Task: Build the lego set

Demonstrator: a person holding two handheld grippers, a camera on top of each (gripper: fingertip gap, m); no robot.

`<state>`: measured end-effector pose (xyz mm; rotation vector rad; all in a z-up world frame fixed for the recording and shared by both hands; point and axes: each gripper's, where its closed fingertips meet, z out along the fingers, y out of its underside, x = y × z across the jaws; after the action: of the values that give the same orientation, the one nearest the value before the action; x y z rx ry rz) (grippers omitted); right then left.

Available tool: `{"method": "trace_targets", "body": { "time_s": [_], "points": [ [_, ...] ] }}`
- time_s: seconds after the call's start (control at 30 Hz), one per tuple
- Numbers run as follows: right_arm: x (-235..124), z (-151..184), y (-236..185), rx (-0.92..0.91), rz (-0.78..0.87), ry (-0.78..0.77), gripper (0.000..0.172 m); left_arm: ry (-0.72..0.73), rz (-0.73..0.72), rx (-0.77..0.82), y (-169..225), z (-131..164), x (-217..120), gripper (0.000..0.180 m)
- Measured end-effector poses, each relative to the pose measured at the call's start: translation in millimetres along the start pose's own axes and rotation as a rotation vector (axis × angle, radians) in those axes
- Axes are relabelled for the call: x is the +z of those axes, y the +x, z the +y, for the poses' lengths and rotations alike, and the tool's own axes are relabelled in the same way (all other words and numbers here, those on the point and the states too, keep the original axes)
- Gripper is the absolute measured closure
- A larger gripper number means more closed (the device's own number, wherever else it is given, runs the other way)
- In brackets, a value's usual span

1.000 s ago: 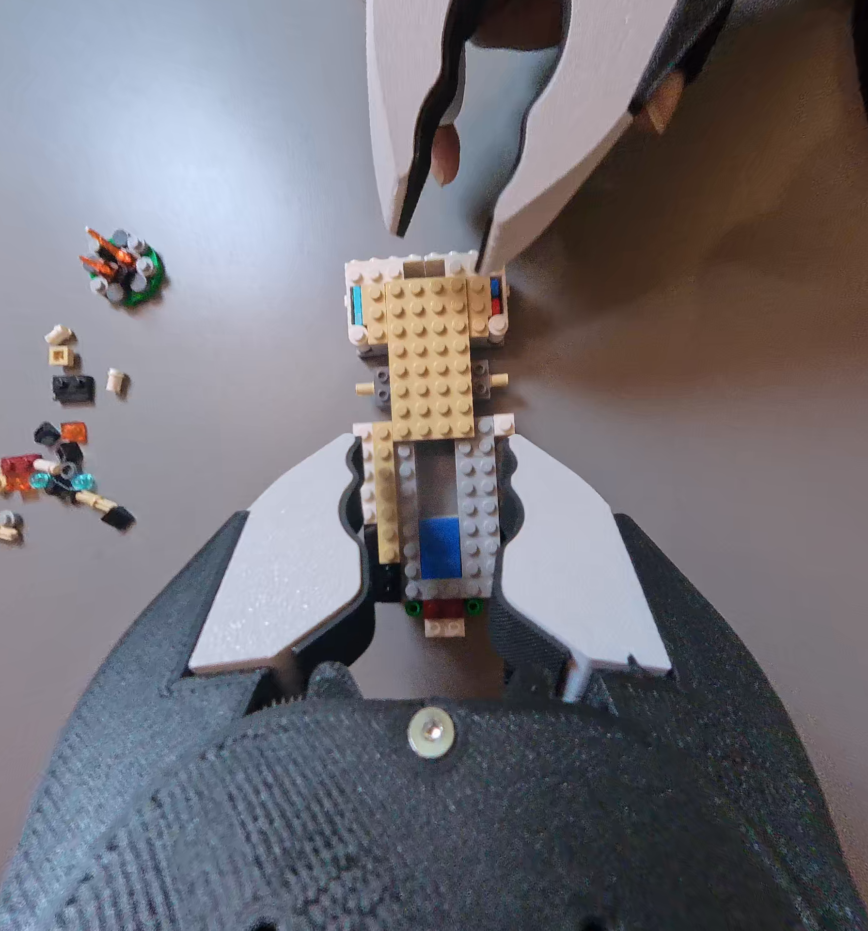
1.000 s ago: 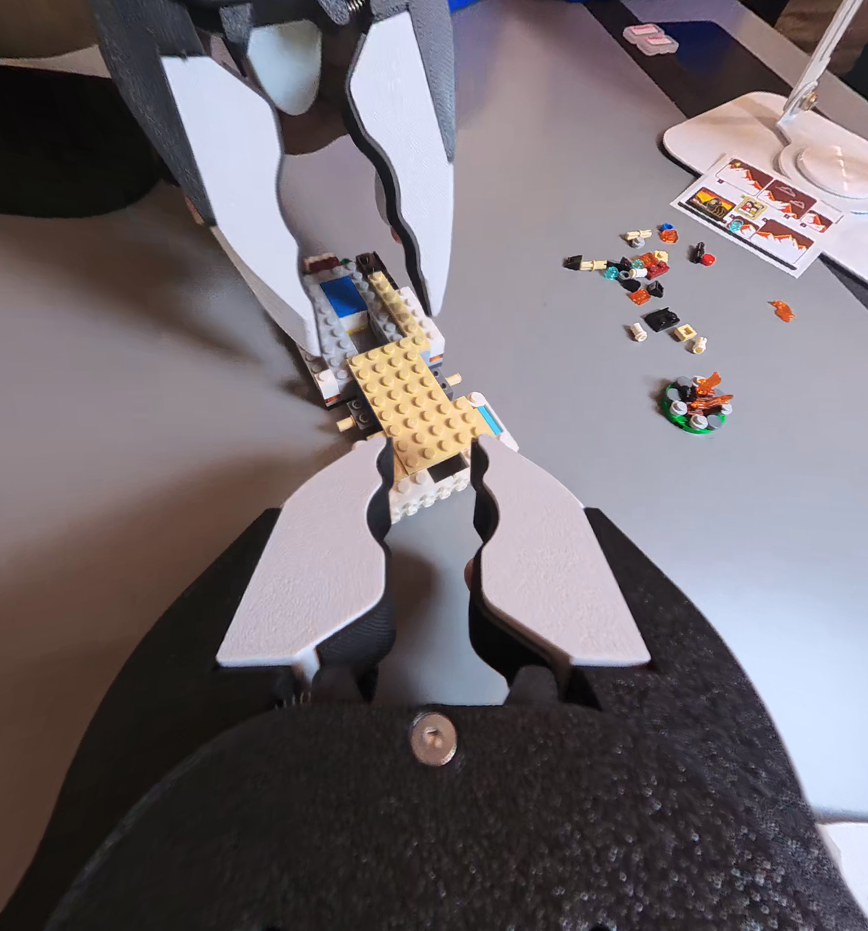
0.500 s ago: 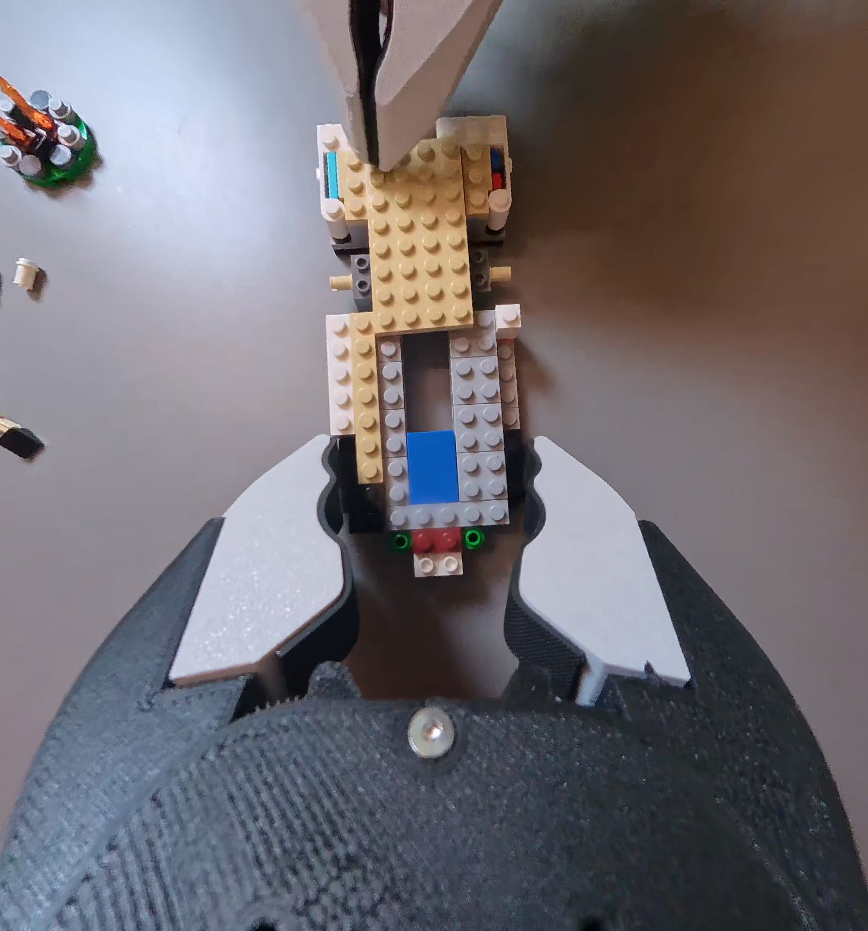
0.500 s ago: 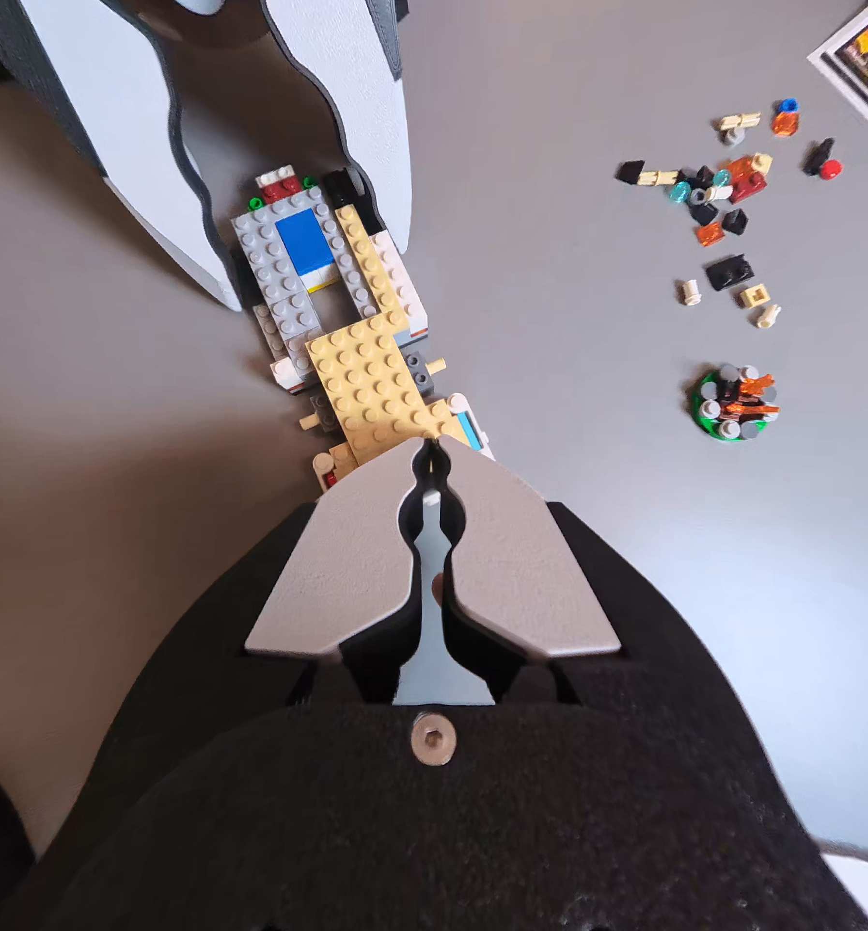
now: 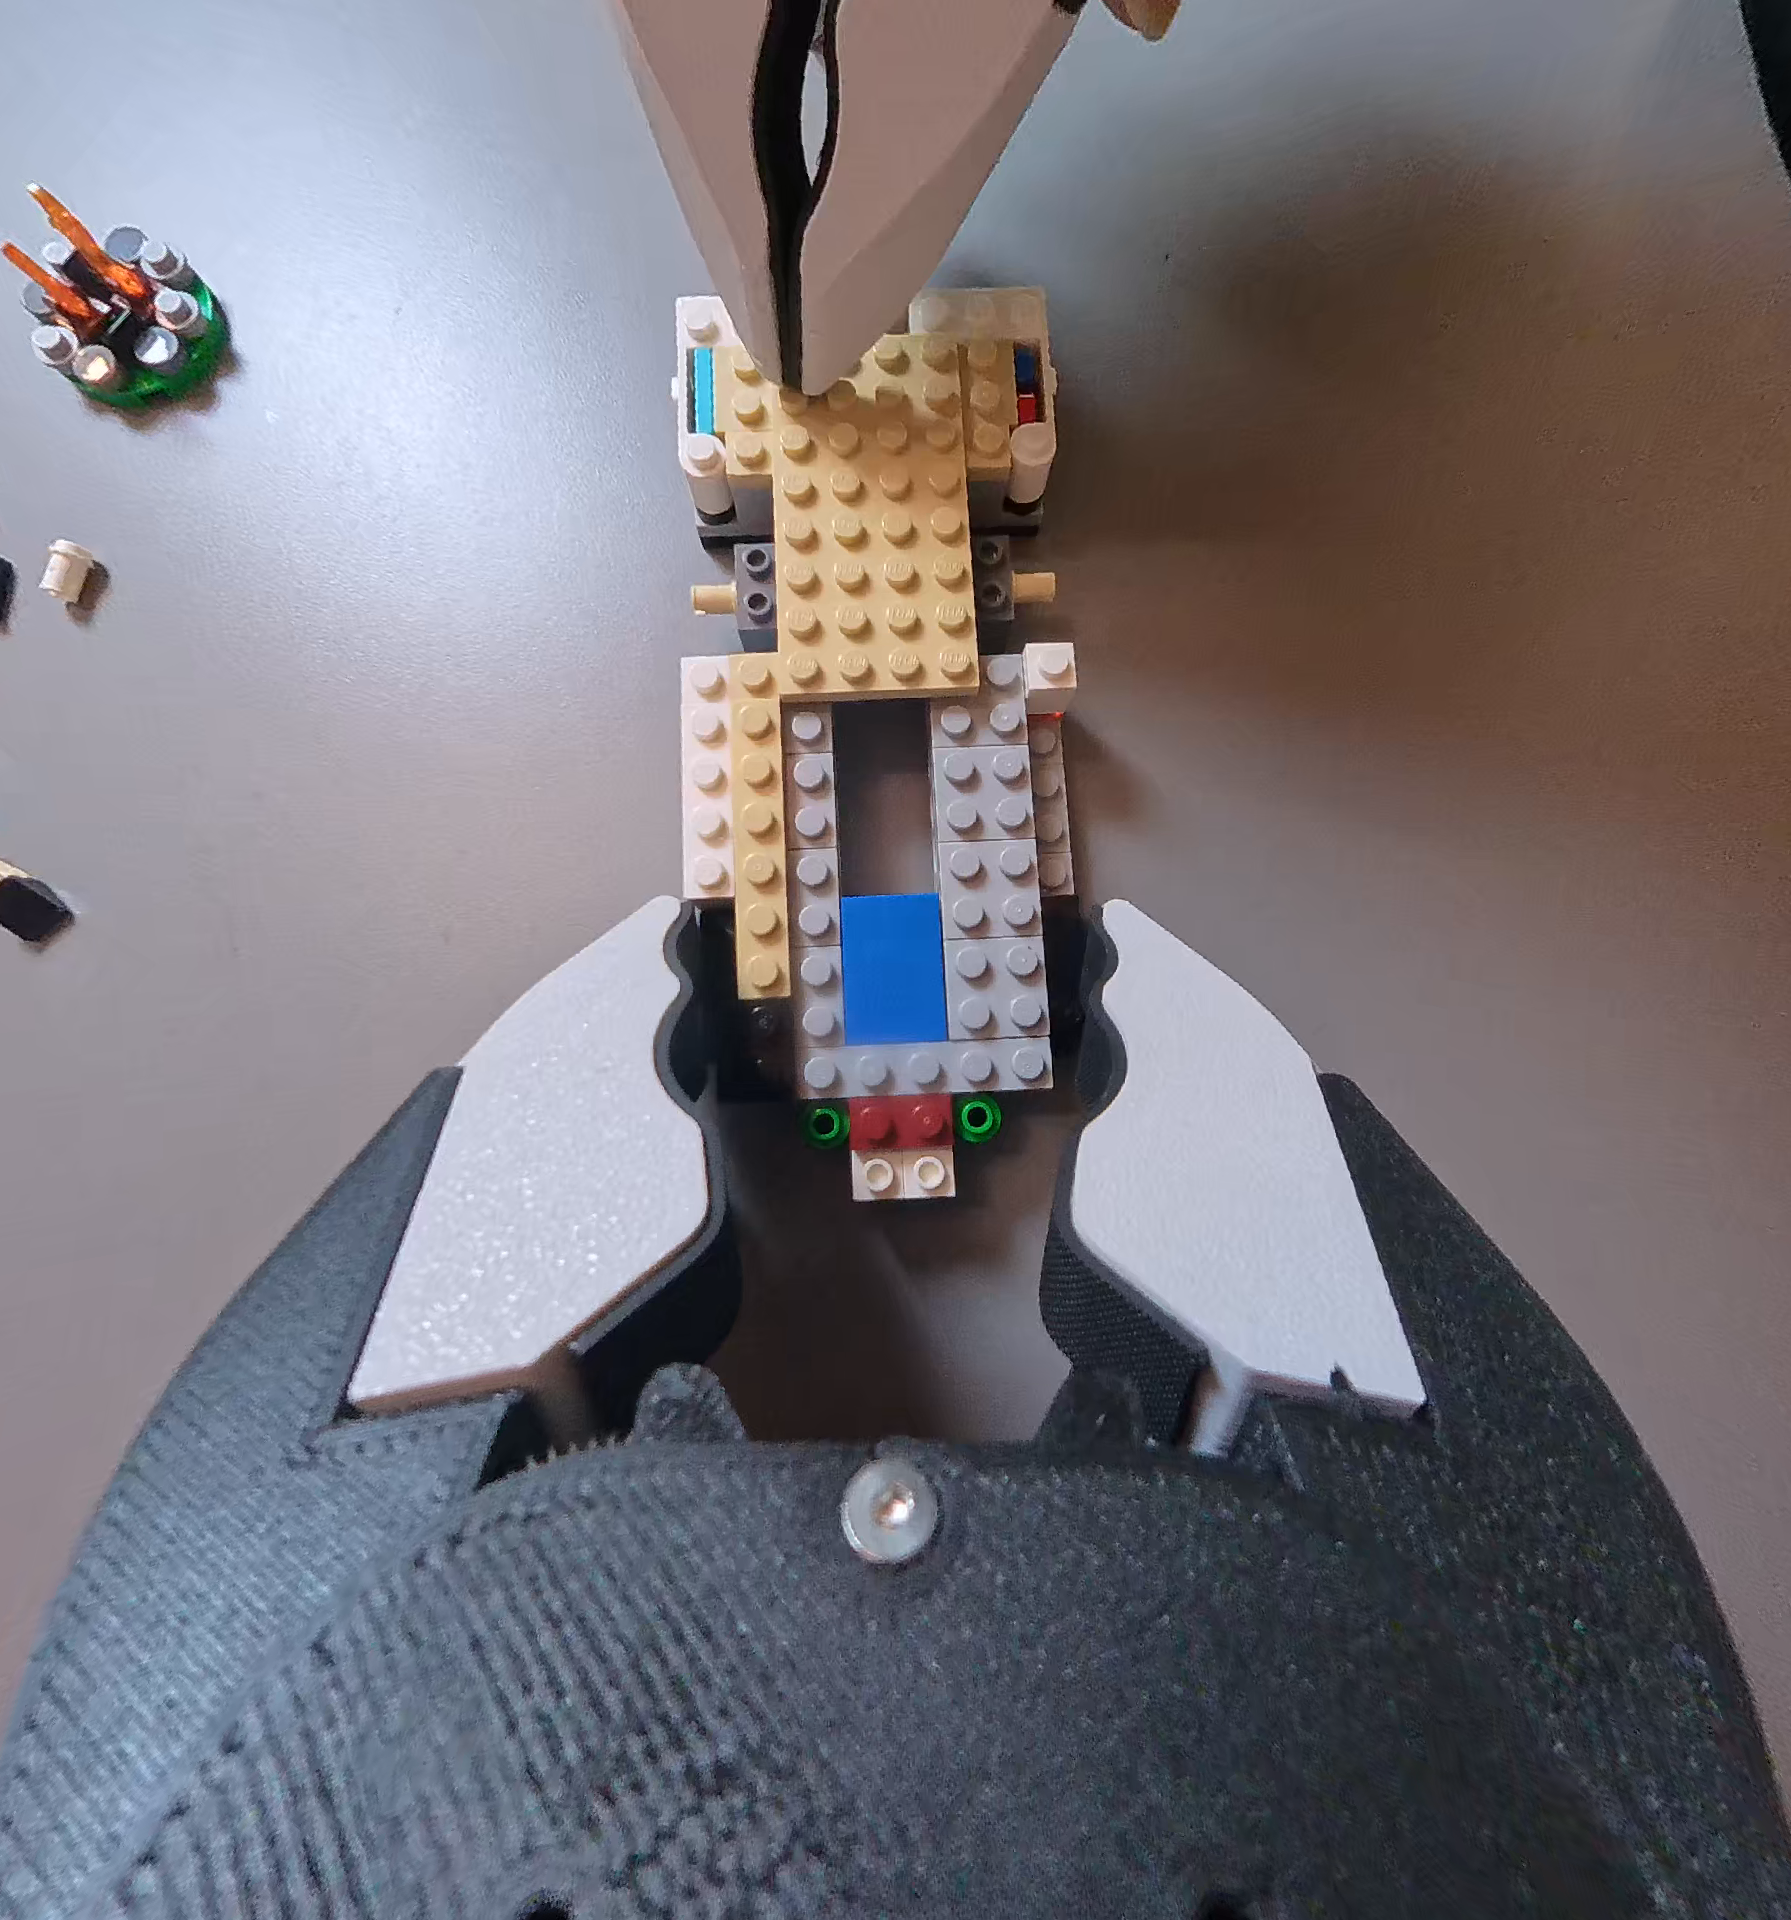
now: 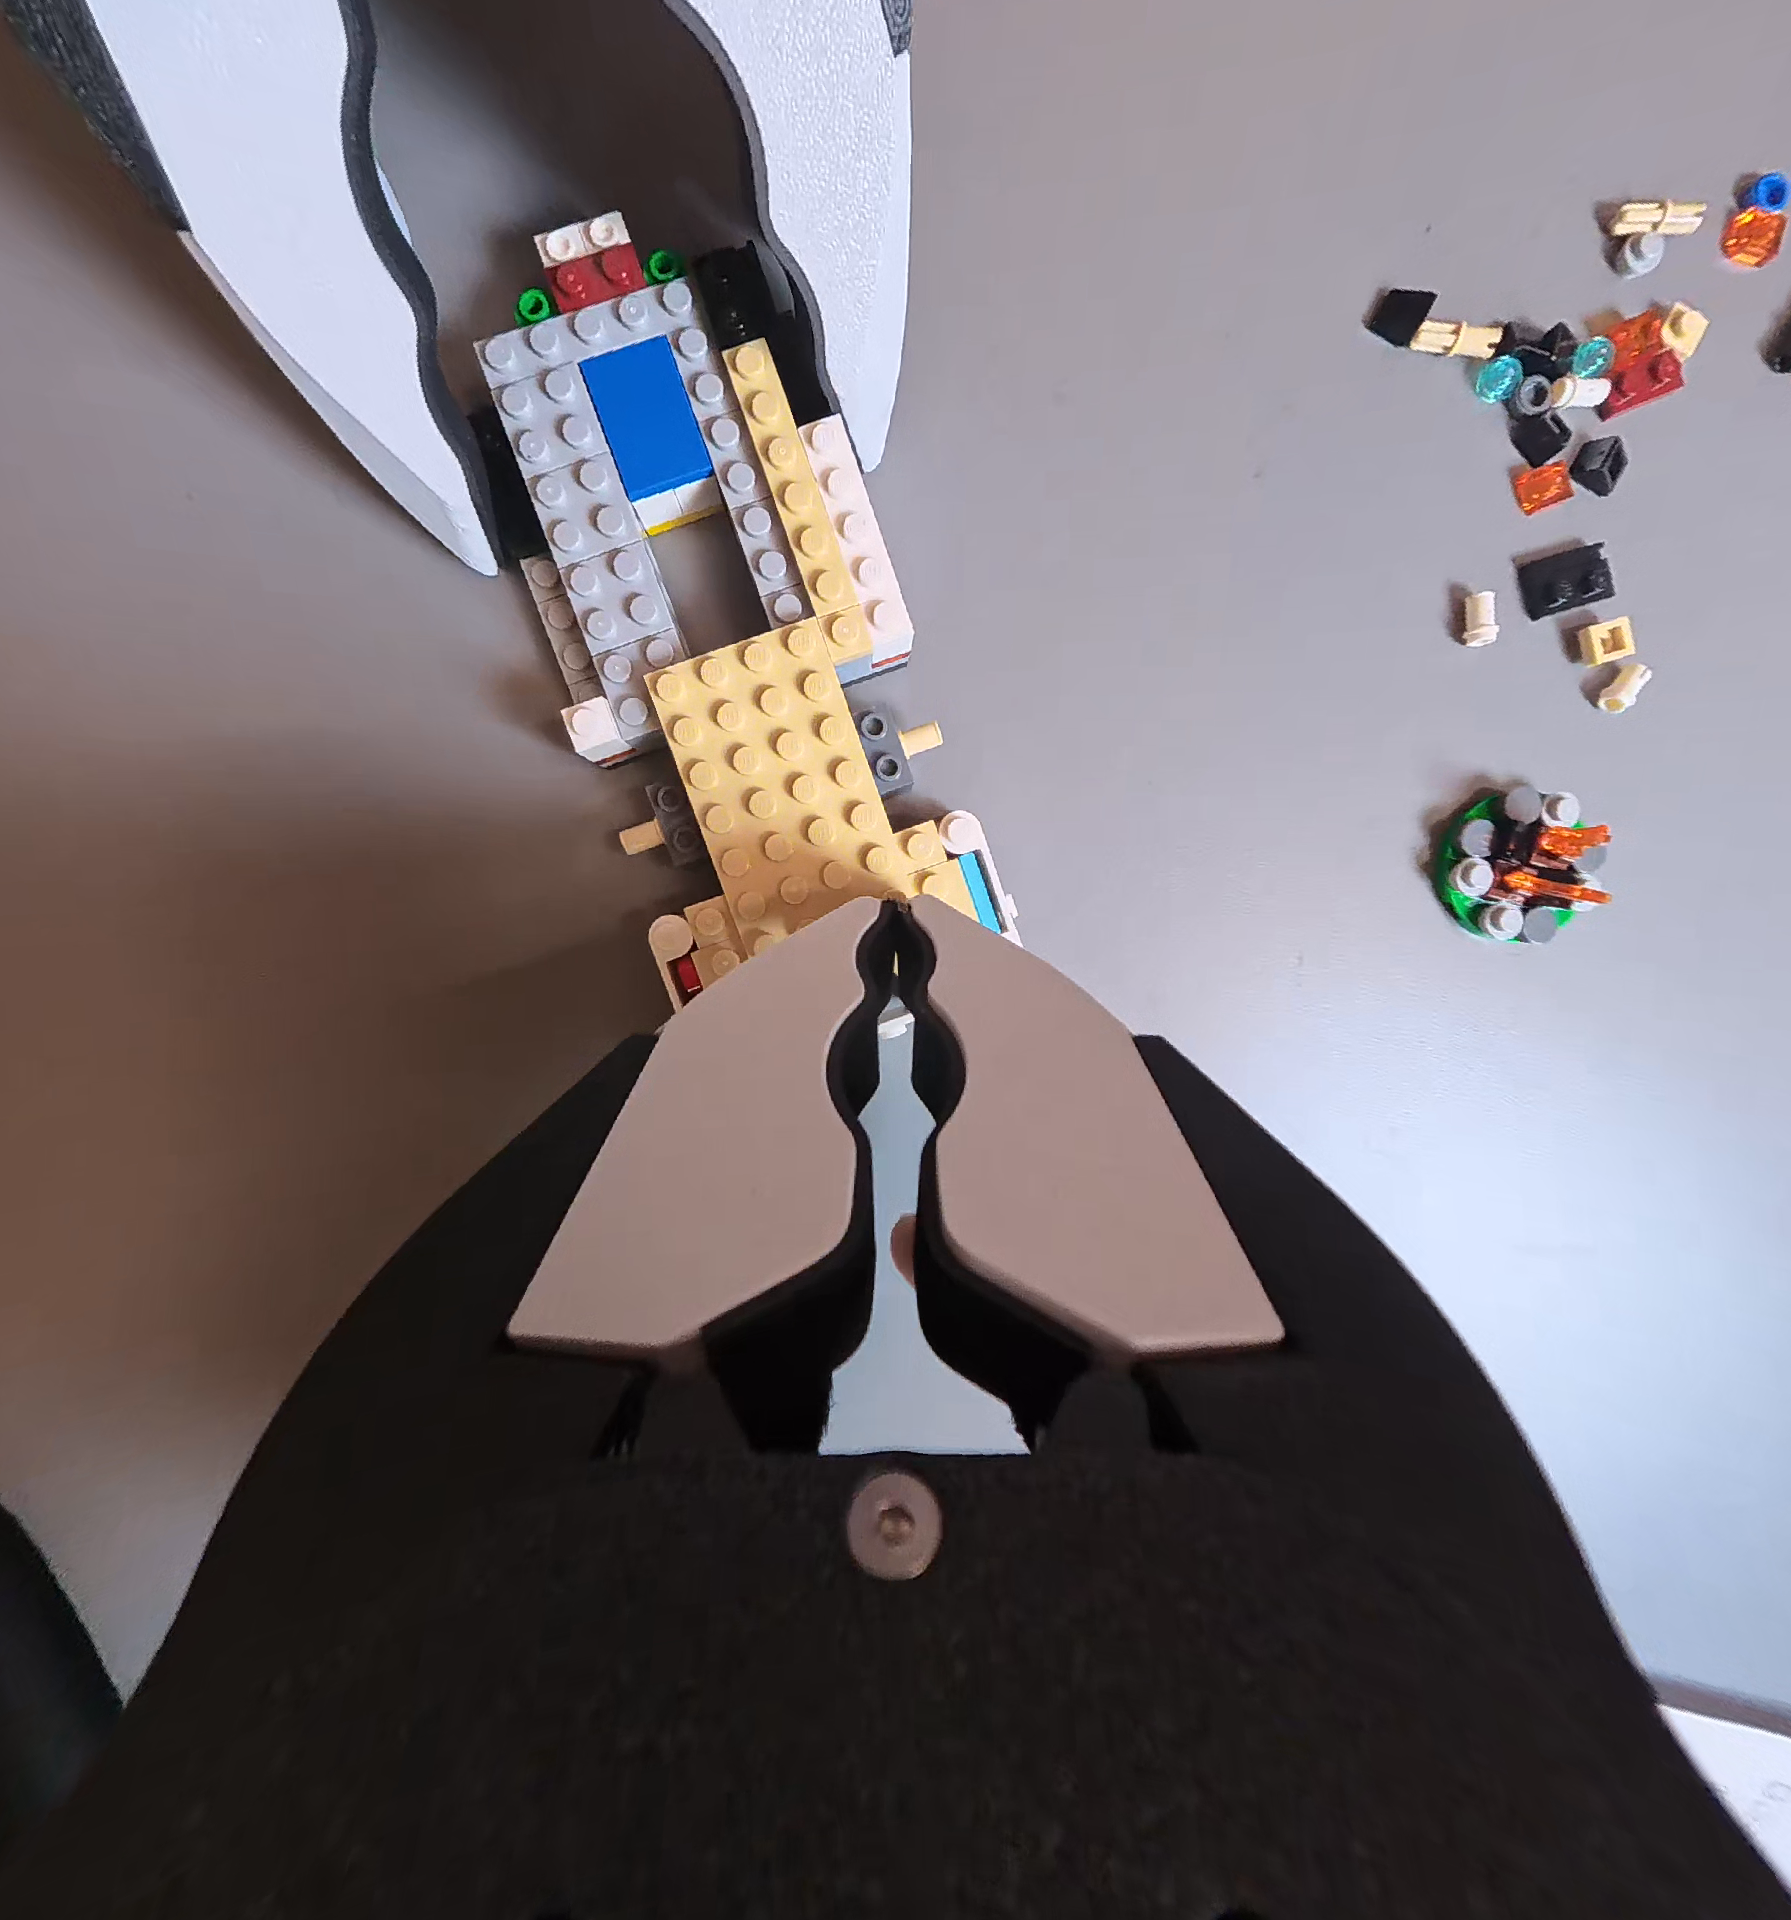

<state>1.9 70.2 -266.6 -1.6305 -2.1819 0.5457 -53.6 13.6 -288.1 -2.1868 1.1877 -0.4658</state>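
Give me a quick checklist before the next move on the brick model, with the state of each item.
1. Left gripper fingers straddle the model's grey end: ok.
2. Left fingers pressing the model's sides: not ok, small gaps show on both sides.
3. Right gripper shut with nothing between the fingers: ok.
4. Right tips resting on the tan plate: ok, they meet the studs at its far end.
5. Model flat on the table: ok.
6. Loose bricks and round green piece apart from both grippers: ok.
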Motion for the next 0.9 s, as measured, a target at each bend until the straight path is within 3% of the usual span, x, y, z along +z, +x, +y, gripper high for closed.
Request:
{"method": "trace_targets", "body": {
  "time_s": [0.3,0.9],
  "points": [
    [-12,-9,-1,0.070,-0.024,0.085,0.167,-0.001,-0.013,-0.007,0,0,0,0.110],
    [0,4,-6,-0.042,-0.079,-0.194,0.171,0.013,-0.014,-0.014,1,0,0,0.110]
  ]
}}
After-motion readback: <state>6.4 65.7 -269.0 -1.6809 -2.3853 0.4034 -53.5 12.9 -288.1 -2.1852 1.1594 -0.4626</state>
